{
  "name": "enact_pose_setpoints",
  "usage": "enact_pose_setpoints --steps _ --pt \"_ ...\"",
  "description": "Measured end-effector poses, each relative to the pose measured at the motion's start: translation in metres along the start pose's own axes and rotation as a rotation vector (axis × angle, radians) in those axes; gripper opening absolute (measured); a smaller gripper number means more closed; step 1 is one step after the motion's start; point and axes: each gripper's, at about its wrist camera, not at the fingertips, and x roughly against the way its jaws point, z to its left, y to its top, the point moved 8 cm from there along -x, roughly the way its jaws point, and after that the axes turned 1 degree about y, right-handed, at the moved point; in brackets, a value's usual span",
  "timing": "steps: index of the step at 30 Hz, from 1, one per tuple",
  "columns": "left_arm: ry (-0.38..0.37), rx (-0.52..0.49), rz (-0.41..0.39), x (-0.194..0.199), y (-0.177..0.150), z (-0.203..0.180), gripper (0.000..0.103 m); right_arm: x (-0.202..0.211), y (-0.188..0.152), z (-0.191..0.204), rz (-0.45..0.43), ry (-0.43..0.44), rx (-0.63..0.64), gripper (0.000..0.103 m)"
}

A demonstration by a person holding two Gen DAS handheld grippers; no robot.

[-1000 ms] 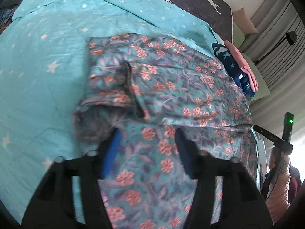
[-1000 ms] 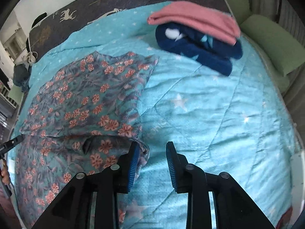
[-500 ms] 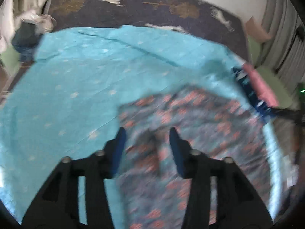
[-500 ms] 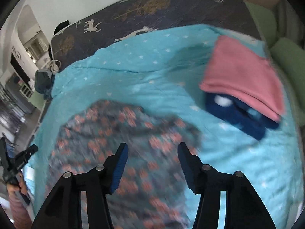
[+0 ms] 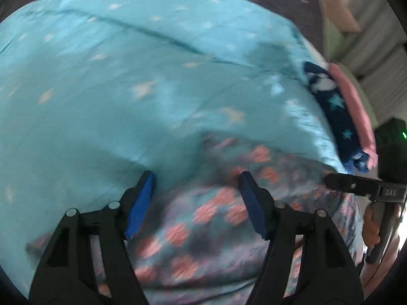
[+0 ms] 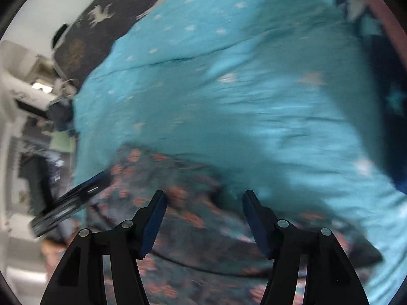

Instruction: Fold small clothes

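Note:
A floral grey-blue garment with pink flowers (image 5: pixel 203 218) lies on the turquoise star quilt (image 5: pixel 127 89). In the left wrist view my left gripper (image 5: pixel 195 200) is open and empty, hovering over the garment's far edge. In the right wrist view my right gripper (image 6: pixel 203 216) is open and empty above the same garment (image 6: pixel 183 218), near its far edge. The right gripper also shows at the right edge of the left wrist view (image 5: pixel 366 186), and the left gripper at the left of the right wrist view (image 6: pixel 68 203). Both views are motion-blurred.
A folded stack, navy star cloth (image 5: pixel 333 111) under pink cloth (image 5: pixel 353 106), lies at the quilt's right side; it also shows in the right wrist view (image 6: pixel 376 25). A dark deer-print cover (image 6: pixel 96 17) lies beyond the quilt. Furniture stands off the bed's left side (image 6: pixel 28 96).
Both grippers have let go of the garment and opened wide. Both have swung forward, so the garment now sits lower in each view, and more bare quilt shows ahead.

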Motion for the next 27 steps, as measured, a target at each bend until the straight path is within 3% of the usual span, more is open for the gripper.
enact_pose_setpoints --steps 1,2,3,4,5,7,10,13,15,17,21,23,27 --pt "-0.031 -0.027 0.004 -0.001 0.002 -0.008 0.047 -0.003 0.001 0.005 0.013 0.031 0.003 0.064" --pt "-0.032 -0.046 0.017 -0.003 0.002 -0.013 0.023 -0.007 0.002 0.012 0.027 0.058 0.012 0.057" --pt "-0.01 -0.067 0.024 -0.003 0.001 -0.016 0.016 -0.01 0.003 0.018 0.031 0.072 0.024 0.048" --pt "0.013 -0.091 0.008 -0.001 0.0 -0.018 0.013 -0.013 0.005 0.024 0.02 0.068 0.037 0.022" --pt "0.028 -0.11 -0.014 0.002 0.001 -0.02 0.011 -0.013 0.007 0.027 0.007 0.063 0.037 0.009" --pt "0.044 -0.144 -0.106 0.021 0.004 -0.026 0.011 -0.002 0.015 0.037 -0.099 0.075 0.047 0.009" --pt "0.074 -0.136 -0.284 0.053 0.018 -0.022 0.011 0.026 0.022 0.059 -0.291 0.036 0.182 0.009" --pt "0.156 -0.094 -0.316 0.05 0.029 -0.001 0.011 0.04 0.035 0.062 -0.437 -0.107 0.281 0.01" --pt "0.241 -0.036 -0.253 0.034 0.03 0.024 0.011 0.026 0.043 0.041 -0.403 -0.227 0.251 0.019" --pt "0.23 0.03 -0.238 0.033 0.025 0.04 0.011 0.014 0.047 0.015 -0.359 -0.323 0.178 0.02" --pt "0.143 0.058 -0.27 0.064 0.003 0.043 0.013 0.037 0.028 -0.005 -0.389 -0.285 0.131 0.02" --pt "0.104 0.035 -0.276 0.085 -0.016 0.034 0.022 0.053 0.01 -0.005 -0.388 -0.267 0.158 0.02" --pt "0.118 -0.034 -0.308 0.131 -0.067 0.029 0.04 0.079 -0.041 0.008 -0.358 -0.197 0.245 0.026"
